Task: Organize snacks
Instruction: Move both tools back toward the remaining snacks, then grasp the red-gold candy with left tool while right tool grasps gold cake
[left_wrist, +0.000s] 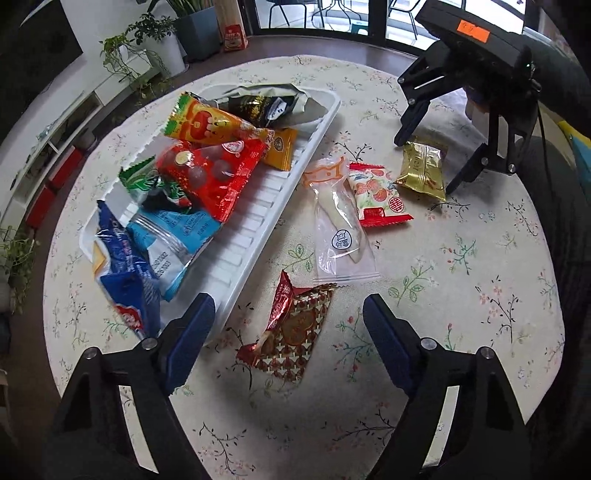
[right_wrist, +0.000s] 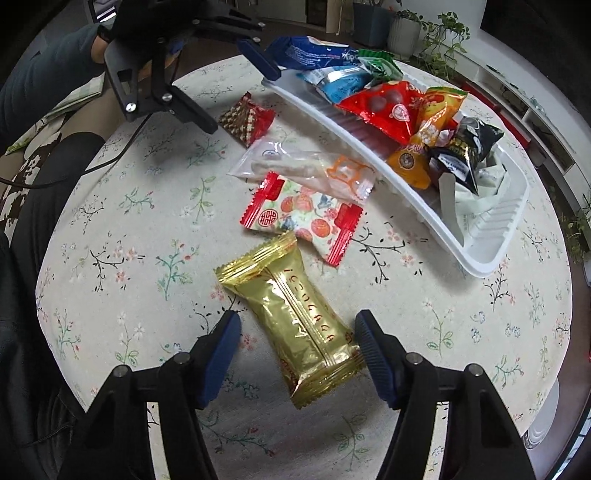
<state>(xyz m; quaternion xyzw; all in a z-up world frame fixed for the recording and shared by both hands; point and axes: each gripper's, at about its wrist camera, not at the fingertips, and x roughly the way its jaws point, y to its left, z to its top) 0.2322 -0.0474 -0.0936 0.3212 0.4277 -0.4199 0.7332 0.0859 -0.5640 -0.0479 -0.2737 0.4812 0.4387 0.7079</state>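
Straddling a gold packet (right_wrist: 295, 328) on the tablecloth, our right gripper (right_wrist: 297, 354) spreads wide, holding nothing. We judge the foil light, crinkly, slippery; pinch its puffed middle. Our left gripper (left_wrist: 290, 336) also gapes beside the tray (left_wrist: 280, 192).

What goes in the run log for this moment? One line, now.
task: organize snacks | left tongs: open, over red-gold packet | right tongs: open, straddling gold packet | white tray: partly filled

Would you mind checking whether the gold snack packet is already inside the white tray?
No, the gold snack packet lies on the tablecloth, apart from the white tray.
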